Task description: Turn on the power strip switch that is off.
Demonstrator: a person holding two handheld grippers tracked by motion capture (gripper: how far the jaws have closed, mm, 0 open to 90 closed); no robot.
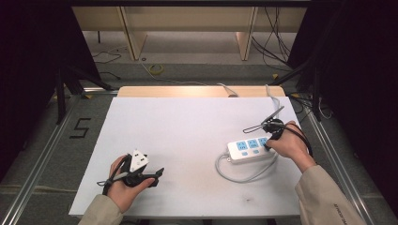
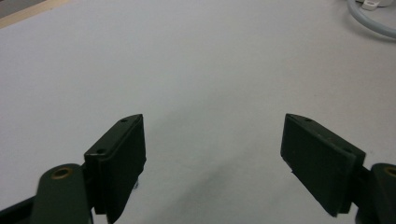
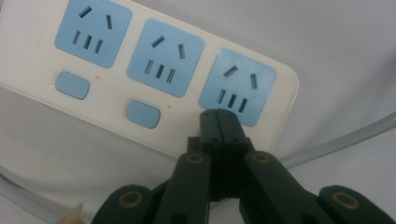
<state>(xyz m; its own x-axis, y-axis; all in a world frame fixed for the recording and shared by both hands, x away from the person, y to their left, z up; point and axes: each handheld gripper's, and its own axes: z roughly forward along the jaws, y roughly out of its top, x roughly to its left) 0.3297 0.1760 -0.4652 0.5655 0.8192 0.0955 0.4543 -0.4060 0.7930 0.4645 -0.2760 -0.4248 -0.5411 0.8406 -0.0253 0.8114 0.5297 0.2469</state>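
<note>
- The right gripper (image 3: 218, 113) has its jaws squeezed tight together with nothing between them. The tip sits on the power strip (image 3: 154, 79), at the lower edge of its end socket, probably to press a switch there.
- The left gripper (image 2: 212, 154) is wide open and holds nothing. Under it is bare table (image 2: 187, 60), with the strip's cord (image 2: 369, 21) far ahead, so it seems to wait.

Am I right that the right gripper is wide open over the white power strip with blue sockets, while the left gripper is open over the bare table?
Not quite. The right gripper is shut, not wide open: the right gripper view shows its jaws pressed together, tips at the power strip by its end socket. The rest stands: the left gripper is open over the bare table.
</note>
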